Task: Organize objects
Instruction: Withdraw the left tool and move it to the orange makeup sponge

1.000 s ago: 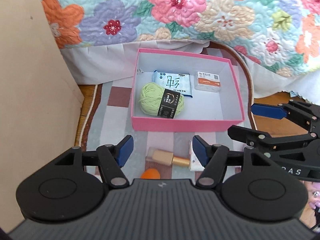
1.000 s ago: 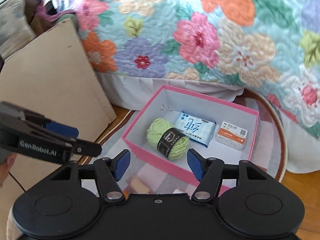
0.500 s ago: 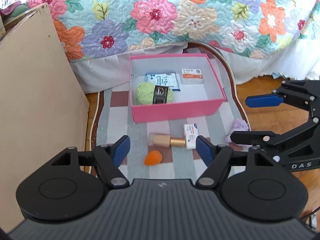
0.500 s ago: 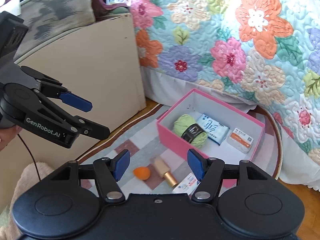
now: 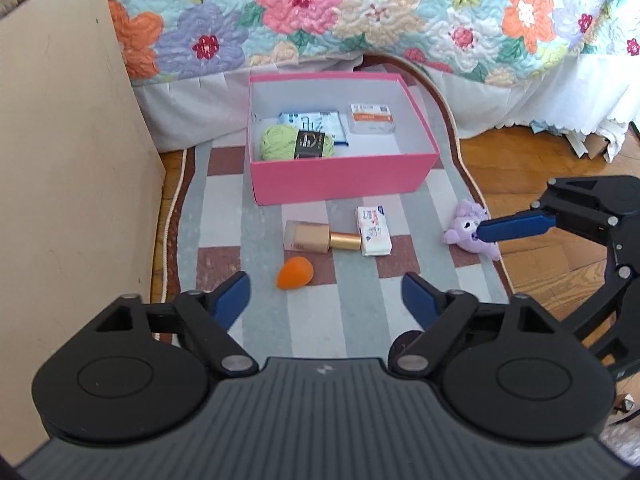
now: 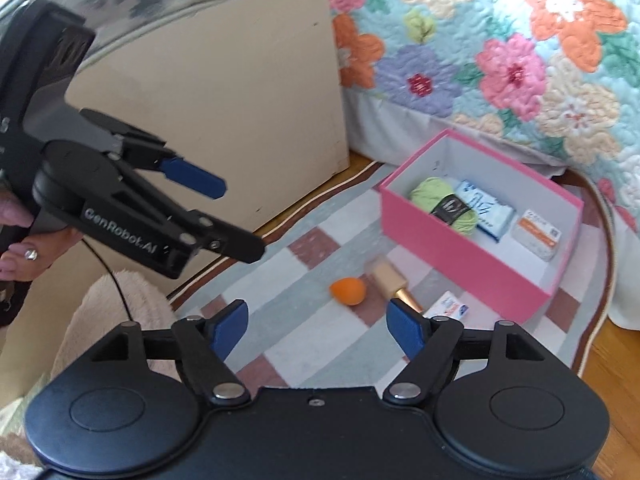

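Note:
A pink box [image 5: 340, 178] [image 6: 472, 258] on the rug holds a green yarn ball [image 5: 296, 143] [image 6: 444, 204], a blue-white packet [image 5: 314, 122] and an orange-white small box [image 5: 370, 118]. In front of it lie a gold bottle [image 5: 320, 237] [image 6: 390, 278], a white packet [image 5: 374, 230] [image 6: 446, 307], an orange sponge [image 5: 295, 274] [image 6: 348, 290] and a purple plush toy [image 5: 466, 230]. My left gripper [image 5: 326, 300] is open and empty, held above the rug short of the sponge. My right gripper [image 6: 316, 326] is open and empty, to the right, near the plush.
A beige board [image 5: 60, 160] stands at the left. A flowered quilt [image 5: 360, 12] hangs over the bed behind the box. The striped rug [image 5: 360, 300] lies on wooden floor [image 5: 540, 248]. A fluffy beige cloth [image 6: 112, 312] lies at the lower left of the right wrist view.
Both grippers have pulled back and risen away from the pink box, so the loose items on the rug came into view. Both stay open and empty.

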The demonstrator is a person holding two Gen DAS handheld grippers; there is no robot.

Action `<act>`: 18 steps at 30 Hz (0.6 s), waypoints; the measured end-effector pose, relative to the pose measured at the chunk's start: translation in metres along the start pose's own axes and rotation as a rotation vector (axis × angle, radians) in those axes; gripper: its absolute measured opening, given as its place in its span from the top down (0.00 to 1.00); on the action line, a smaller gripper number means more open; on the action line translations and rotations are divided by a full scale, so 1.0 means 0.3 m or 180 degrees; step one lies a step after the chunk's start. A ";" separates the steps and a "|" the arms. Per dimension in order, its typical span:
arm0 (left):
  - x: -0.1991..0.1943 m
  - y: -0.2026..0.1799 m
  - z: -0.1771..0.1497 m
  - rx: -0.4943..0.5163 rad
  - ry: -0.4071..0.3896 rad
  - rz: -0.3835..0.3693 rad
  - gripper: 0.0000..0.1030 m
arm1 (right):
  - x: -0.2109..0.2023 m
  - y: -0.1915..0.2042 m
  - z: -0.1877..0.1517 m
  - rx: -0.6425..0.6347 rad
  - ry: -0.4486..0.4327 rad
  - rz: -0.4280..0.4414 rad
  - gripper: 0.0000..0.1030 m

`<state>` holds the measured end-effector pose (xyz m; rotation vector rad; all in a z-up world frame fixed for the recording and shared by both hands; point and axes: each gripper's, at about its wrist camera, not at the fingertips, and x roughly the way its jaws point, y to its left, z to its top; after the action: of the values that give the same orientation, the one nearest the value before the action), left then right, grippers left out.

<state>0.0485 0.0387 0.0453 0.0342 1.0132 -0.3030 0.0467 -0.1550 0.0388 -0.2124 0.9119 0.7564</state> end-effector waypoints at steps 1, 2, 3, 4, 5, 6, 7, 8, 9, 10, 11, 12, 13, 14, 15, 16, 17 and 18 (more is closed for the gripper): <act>0.023 0.003 -0.002 0.0033 0.0029 0.0004 0.09 | 0.019 -0.001 0.003 -0.0056 0.0022 -0.0003 0.16; 0.042 0.007 -0.002 0.0053 0.0044 0.0010 0.09 | 0.041 -0.003 0.009 -0.0119 0.0044 -0.0021 0.14; 0.064 0.013 -0.003 0.0064 0.0059 0.0015 0.09 | 0.059 -0.007 0.014 -0.0164 0.0052 -0.0042 0.14; 0.089 0.022 -0.002 0.0063 0.0079 0.0002 0.08 | 0.079 -0.012 0.021 -0.0197 0.0054 -0.0054 0.14; 0.113 0.033 -0.001 0.0040 0.0094 -0.0023 0.06 | 0.100 -0.013 0.025 -0.0221 0.0043 -0.0041 0.14; 0.139 0.047 0.001 -0.0008 0.0108 -0.0040 0.06 | 0.125 -0.016 0.028 -0.0251 0.0030 -0.0012 0.14; 0.168 0.064 0.005 -0.0070 0.0115 -0.0044 0.06 | 0.147 -0.018 0.029 -0.0276 0.0014 0.0010 0.14; 0.196 0.081 0.007 -0.0122 0.0120 -0.0038 0.05 | 0.172 -0.019 0.030 -0.0307 -0.0005 0.0030 0.14; 0.226 0.094 0.009 -0.0169 0.0130 -0.0018 0.05 | 0.202 -0.020 0.030 -0.0344 -0.0021 0.0043 0.14; 0.258 0.108 0.011 -0.0206 0.0127 0.0011 0.05 | 0.228 -0.020 0.029 -0.0371 -0.0031 0.0048 0.14; 0.289 0.121 0.012 -0.0209 0.0099 0.0040 0.05 | 0.257 -0.021 0.026 -0.0394 -0.0039 0.0060 0.14; 0.320 0.134 0.015 -0.0218 0.0074 0.0079 0.05 | 0.293 -0.025 0.022 -0.0408 -0.0039 0.0054 0.14; 0.348 0.146 0.017 -0.0263 0.0076 0.0129 0.05 | 0.324 -0.027 0.017 -0.0411 -0.0037 0.0025 0.14; 0.376 0.160 0.020 -0.0324 0.0090 0.0153 0.05 | 0.361 -0.032 0.010 -0.0406 -0.0033 -0.0007 0.14; 0.406 0.175 0.020 -0.0395 0.0109 0.0132 0.05 | 0.392 -0.038 0.004 -0.0401 -0.0026 -0.0035 0.14; 0.441 0.195 0.020 -0.0500 0.0146 0.0074 0.05 | 0.426 -0.047 -0.005 -0.0385 -0.0020 -0.0069 0.14; 0.466 0.210 0.017 -0.0597 0.0180 0.0033 0.06 | 0.455 -0.057 -0.015 -0.0352 -0.0022 -0.0086 0.15; 0.494 0.224 0.014 -0.0685 0.0203 -0.0004 0.06 | 0.481 -0.067 -0.028 -0.0310 -0.0043 -0.0102 0.15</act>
<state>0.1425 0.0678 -0.0844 -0.1526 1.1046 -0.1938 0.1096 -0.1013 -0.0816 -0.3067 0.8577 0.7723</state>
